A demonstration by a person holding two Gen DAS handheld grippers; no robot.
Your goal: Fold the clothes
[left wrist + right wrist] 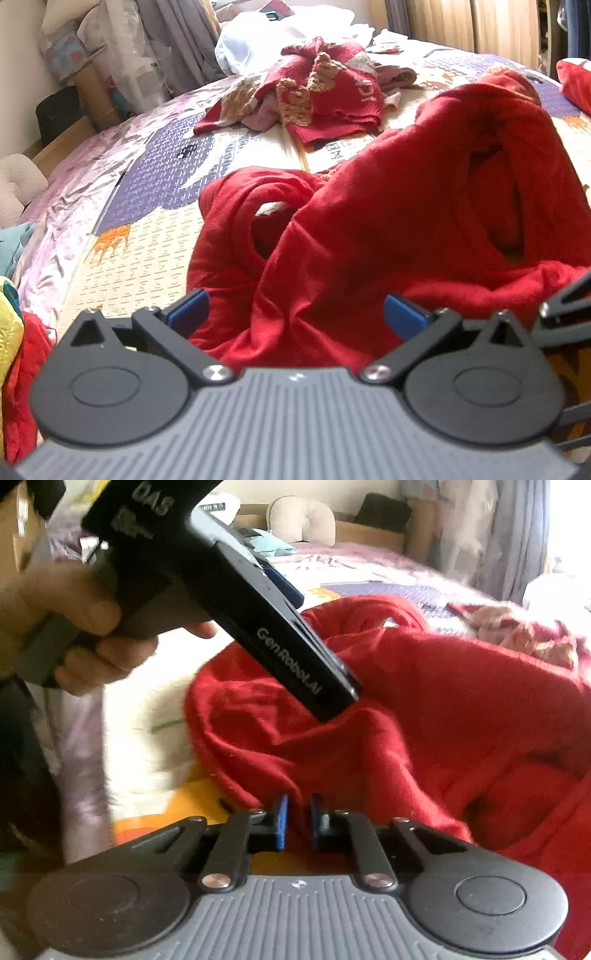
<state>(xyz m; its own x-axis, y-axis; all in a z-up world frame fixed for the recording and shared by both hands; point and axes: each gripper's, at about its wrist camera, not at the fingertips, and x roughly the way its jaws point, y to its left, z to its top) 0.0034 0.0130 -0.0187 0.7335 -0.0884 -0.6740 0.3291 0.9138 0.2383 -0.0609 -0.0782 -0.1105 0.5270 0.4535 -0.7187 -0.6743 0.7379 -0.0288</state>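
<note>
A crumpled red garment (388,229) lies bunched on the patterned quilt (147,236). My left gripper (295,312) hangs over its near edge, open, with its blue pads (188,310) far apart and the cloth lying loose between and below them. In the right wrist view my right gripper (299,821) is shut on a fold at the near edge of the red garment (424,709), the blue pads (282,821) pinching the cloth. A hand (74,627) holds the left tool's black housing (280,653), which slants down onto the cloth.
A heap of red-and-tan knitwear (325,96) and a white plastic bag (251,44) lie farther up the bed. Yellow and red clothes (9,306) sit at the left edge. Boxes and bags (88,92) line the wall; a cream pillow (301,518) lies beyond.
</note>
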